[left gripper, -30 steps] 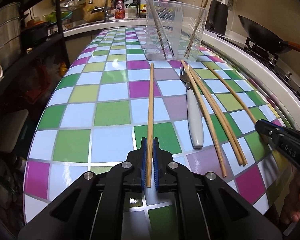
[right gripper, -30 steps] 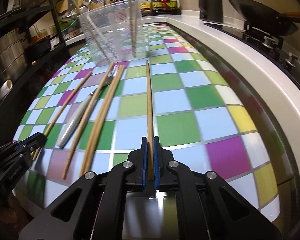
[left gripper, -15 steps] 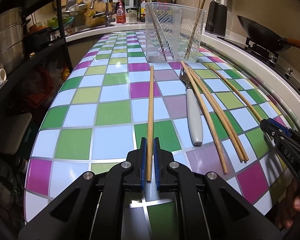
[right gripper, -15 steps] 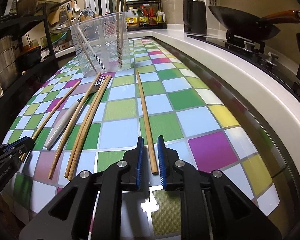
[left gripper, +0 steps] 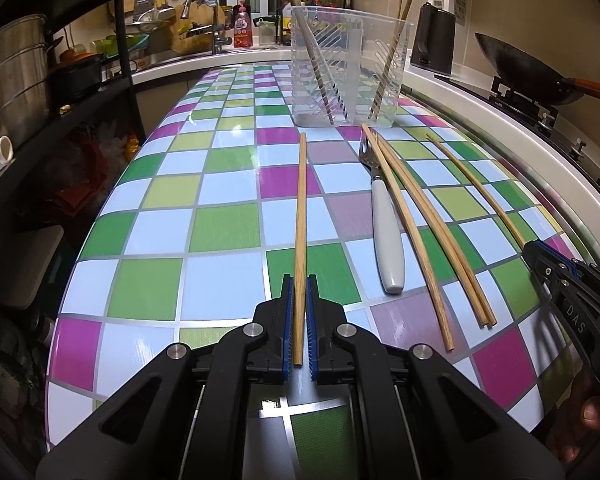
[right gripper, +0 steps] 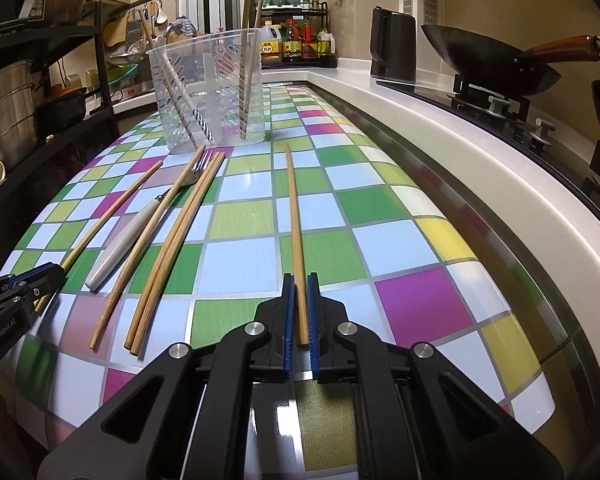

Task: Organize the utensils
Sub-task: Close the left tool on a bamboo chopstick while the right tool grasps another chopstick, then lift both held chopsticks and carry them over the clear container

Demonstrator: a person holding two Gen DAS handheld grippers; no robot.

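Observation:
My left gripper (left gripper: 299,280) is shut on the near end of a wooden chopstick (left gripper: 300,216) that points toward the clear plastic utensil holder (left gripper: 350,76). My right gripper (right gripper: 299,278) is closed around the near end of another chopstick (right gripper: 294,216). It also shows at the right edge of the left wrist view (left gripper: 540,250). Between them on the checkered table lie a white-handled fork (left gripper: 387,236) and three more chopsticks (left gripper: 428,224). The holder (right gripper: 210,88) has several utensils standing in it.
A white counter edge (right gripper: 480,152) runs along the table's right side, with a stove and wok (right gripper: 496,60) beyond. A black kettle (right gripper: 394,50) and bottles stand at the back. A dark shelf rack with pots (left gripper: 16,76) is on the left.
My right gripper opened half a second ago and has closed again on its chopstick, which now lies lower toward the table. My left gripper lowered slightly, still holding its chopstick.

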